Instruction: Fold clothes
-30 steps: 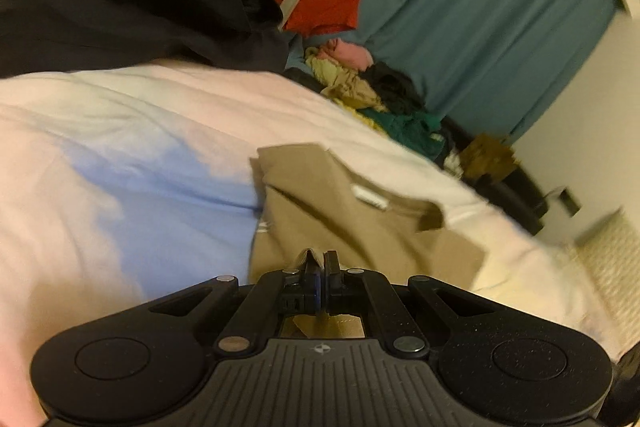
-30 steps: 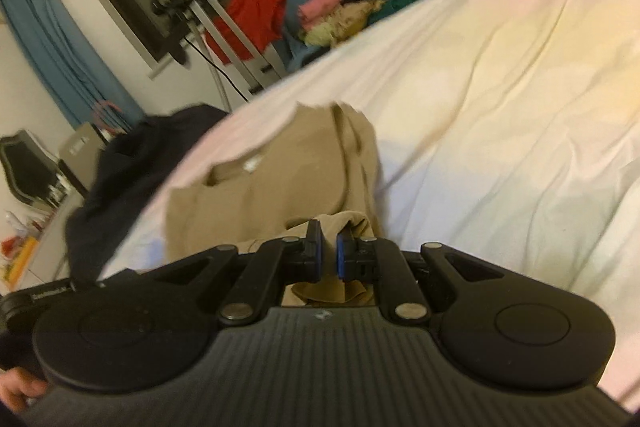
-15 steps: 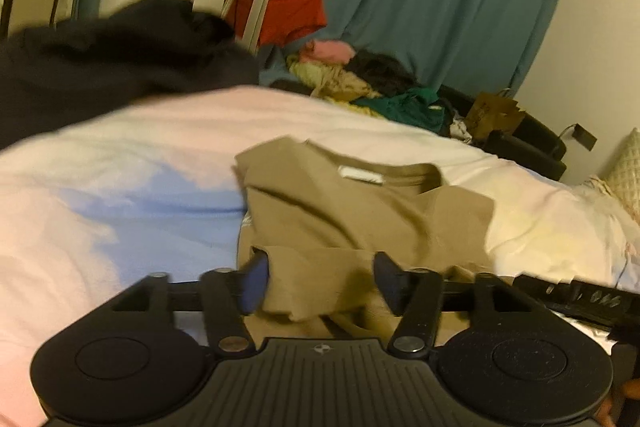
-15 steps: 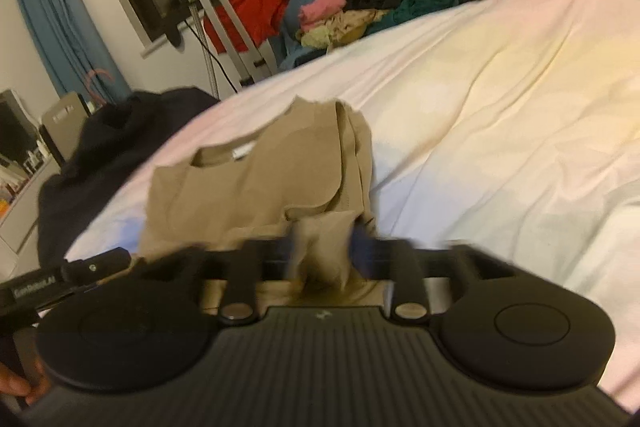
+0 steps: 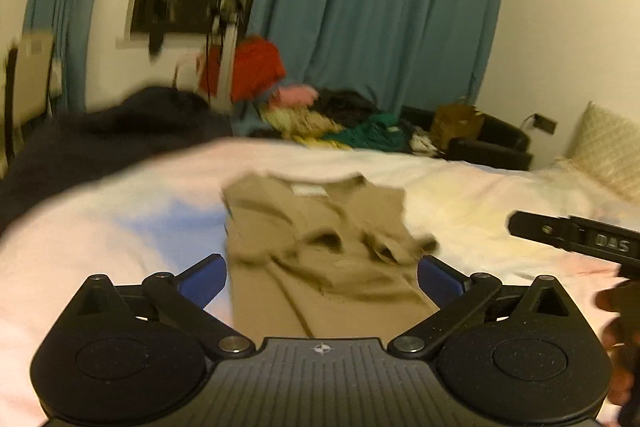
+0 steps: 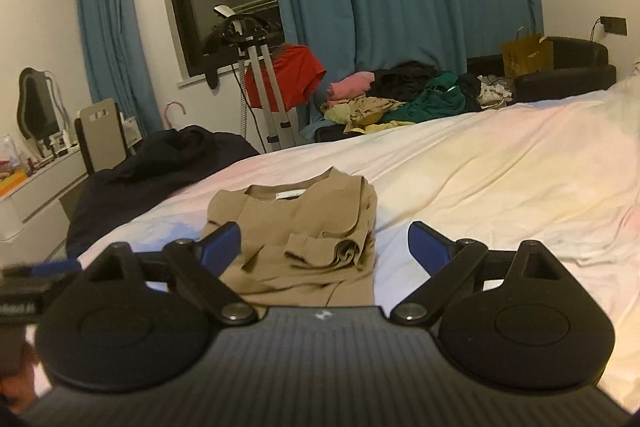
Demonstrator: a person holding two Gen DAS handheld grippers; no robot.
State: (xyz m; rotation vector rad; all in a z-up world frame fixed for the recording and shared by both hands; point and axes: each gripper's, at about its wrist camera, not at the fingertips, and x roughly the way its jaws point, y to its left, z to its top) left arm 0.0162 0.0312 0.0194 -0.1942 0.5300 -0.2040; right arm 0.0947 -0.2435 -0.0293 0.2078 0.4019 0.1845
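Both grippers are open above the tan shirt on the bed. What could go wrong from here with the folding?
1. The sleeves of the tan shirt lie bunched and loose on top, so they may slip out at the next fold.
2. The left gripper and right gripper both face the shirt close together, so they might collide when they close in.
3. The soft bed sheet is wrinkled, so a pinch might catch it too.

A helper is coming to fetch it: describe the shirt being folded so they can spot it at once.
Find the wide bed with pale sheets. On its near left part, between the two open grippers, lies the tan shirt, sleeves folded in. It is the only tan garment on the bed; the dark clothing is heaped farther left.
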